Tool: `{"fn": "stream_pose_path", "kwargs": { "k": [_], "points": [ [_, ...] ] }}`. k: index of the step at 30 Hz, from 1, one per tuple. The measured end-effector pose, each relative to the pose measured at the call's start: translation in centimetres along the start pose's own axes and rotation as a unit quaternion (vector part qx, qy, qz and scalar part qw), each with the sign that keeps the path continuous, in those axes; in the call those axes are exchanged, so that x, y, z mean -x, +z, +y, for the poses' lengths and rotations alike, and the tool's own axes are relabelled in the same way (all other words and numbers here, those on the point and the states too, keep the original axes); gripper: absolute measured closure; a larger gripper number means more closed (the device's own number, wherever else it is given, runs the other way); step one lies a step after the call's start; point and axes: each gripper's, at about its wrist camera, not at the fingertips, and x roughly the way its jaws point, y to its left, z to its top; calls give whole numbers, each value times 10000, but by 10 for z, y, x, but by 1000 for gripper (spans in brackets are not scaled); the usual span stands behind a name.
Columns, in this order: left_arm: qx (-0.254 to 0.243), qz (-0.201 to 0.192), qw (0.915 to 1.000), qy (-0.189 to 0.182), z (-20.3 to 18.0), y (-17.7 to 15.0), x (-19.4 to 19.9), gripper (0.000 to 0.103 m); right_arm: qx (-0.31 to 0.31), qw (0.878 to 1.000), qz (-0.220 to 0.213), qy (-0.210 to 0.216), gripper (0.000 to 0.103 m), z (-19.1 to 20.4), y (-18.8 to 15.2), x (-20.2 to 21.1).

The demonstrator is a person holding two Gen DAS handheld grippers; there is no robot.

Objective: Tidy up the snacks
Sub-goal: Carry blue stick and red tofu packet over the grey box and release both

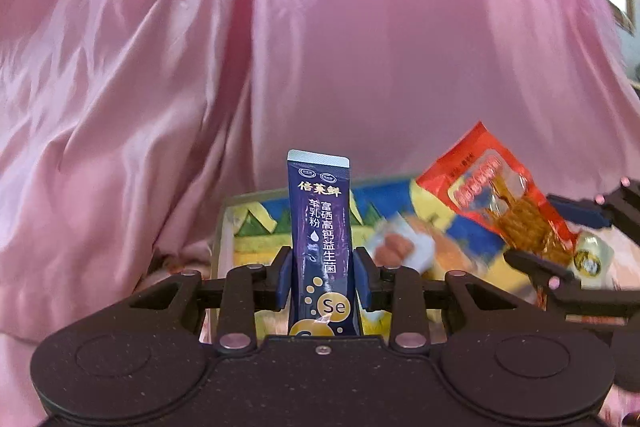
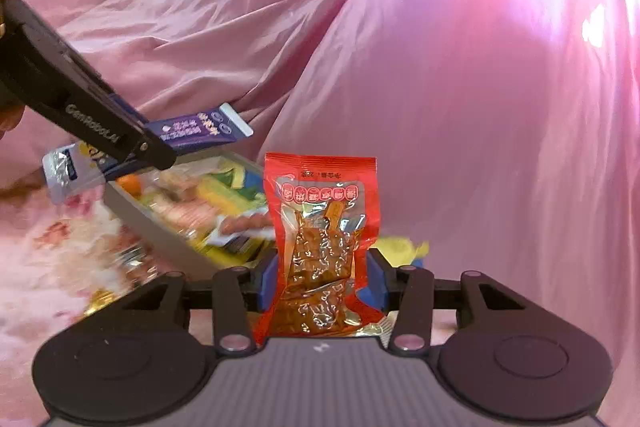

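Note:
My left gripper (image 1: 322,277) is shut on a dark blue stick sachet (image 1: 320,227) that stands upright between its blue pads, above a shallow tray (image 1: 240,227) with a colourful printed bottom. My right gripper (image 2: 322,283) is shut on a red snack packet (image 2: 320,227) with brown pieces showing through its clear window. The red packet also shows in the left wrist view (image 1: 492,195), held over the tray's right side. The blue sachet and left gripper show in the right wrist view (image 2: 200,131), over the tray (image 2: 160,227). Snacks in the tray are blurred.
Pink satin cloth (image 1: 320,47) drapes behind and around the tray. A floral pink surface (image 2: 60,247) lies left of the tray, with a silver-and-blue packet (image 2: 64,167) and some blurred wrappers on it.

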Motion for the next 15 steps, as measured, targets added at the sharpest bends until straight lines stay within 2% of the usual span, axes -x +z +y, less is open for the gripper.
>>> {"fn": "stream_pose_path", "kwargs": {
  "k": [7,15],
  "points": [
    [222,-186,9994,197,1,14,-39,69,145,9997,81,-161,52,-6,13,-46],
    [223,-103,9995,174,-8,5,-69,69,-234,9987,361,-278,51,-18,10,-85]
  ]
}}
